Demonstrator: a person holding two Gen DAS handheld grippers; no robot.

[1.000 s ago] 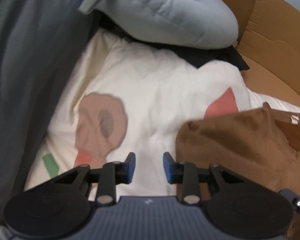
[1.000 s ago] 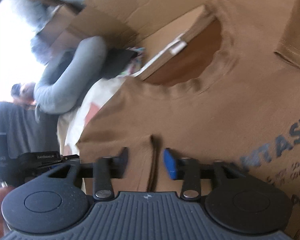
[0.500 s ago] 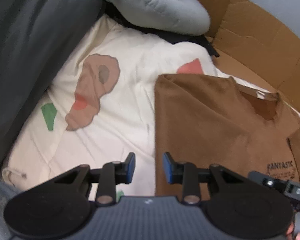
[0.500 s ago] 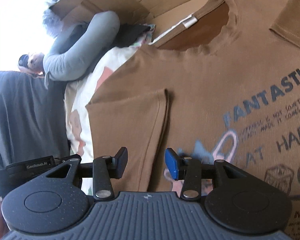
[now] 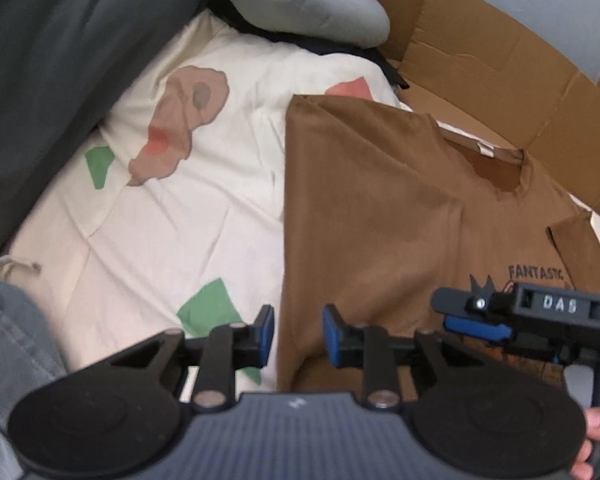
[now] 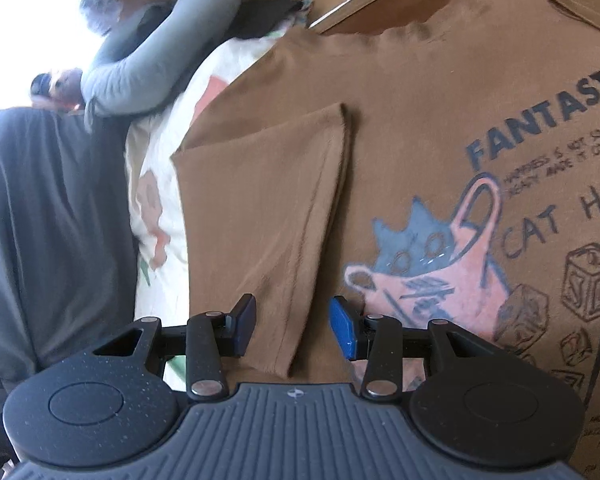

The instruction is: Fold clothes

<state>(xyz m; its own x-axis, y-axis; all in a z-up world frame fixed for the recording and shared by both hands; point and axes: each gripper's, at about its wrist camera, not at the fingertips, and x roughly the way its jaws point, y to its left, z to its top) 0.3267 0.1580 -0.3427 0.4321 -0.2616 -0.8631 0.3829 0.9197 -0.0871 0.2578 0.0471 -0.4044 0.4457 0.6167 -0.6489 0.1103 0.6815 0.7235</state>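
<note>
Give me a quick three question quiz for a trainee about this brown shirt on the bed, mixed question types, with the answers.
1. True or false: the brown shirt has one sleeve folded in over its front.
2. What animal is printed on the shirt?
3. The left tongs are: A) shut on the shirt, B) open above the shirt's edge, C) out of view.

Key: 1 true; 2 a cat, in a pink cup; 3 B.

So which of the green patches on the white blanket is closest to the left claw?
The big green patch right beside the left claw. The other green patch lies farther up the blanket, near the dark cushion.
</note>
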